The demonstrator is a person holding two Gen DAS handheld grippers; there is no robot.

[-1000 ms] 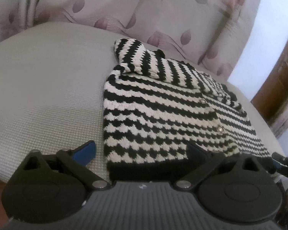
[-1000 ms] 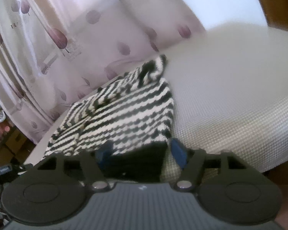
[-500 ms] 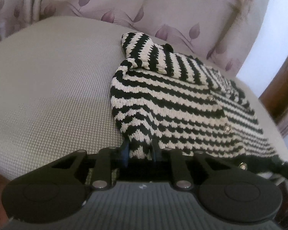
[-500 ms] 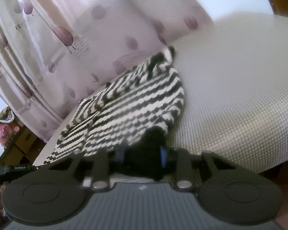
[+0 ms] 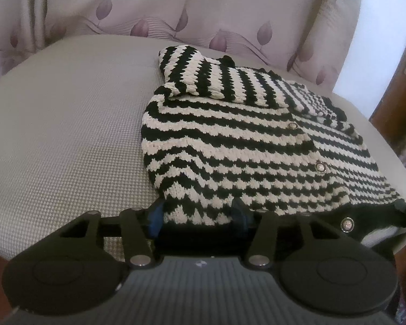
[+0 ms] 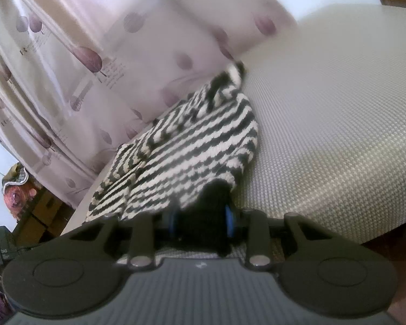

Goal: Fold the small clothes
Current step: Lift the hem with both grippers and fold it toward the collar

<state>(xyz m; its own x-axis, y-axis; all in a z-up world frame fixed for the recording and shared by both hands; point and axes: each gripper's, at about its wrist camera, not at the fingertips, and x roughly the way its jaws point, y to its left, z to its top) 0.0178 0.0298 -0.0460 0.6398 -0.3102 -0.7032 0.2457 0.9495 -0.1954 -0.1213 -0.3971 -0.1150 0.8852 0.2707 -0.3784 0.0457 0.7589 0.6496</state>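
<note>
While both grippers sit at the near hem, the scene reads as follows.

Garment: a black-and-cream striped knitted cardigan (image 5: 230,146) lies flat on the grey woven cushion (image 5: 67,135), one sleeve (image 5: 203,78) folded across its top, small metal buttons (image 5: 321,166) down the front.

Hem: a solid black band (image 6: 203,216) runs along the edge nearest both cameras.

Left gripper (image 5: 199,218): its jaws have just been opening again after a tighter squeeze; the hem near the cardigan's left corner sits between the blue pads (image 5: 155,218), and I cannot tell whether they press on it.

Right gripper (image 6: 201,220): narrow, clamped on the bunched black hem at the cardigan's other corner, the knit pulled up into a small peak above the pads.

Backdrop: a pale curtain (image 5: 176,8) with mauve leaf prints hangs behind the cushion.
</note>
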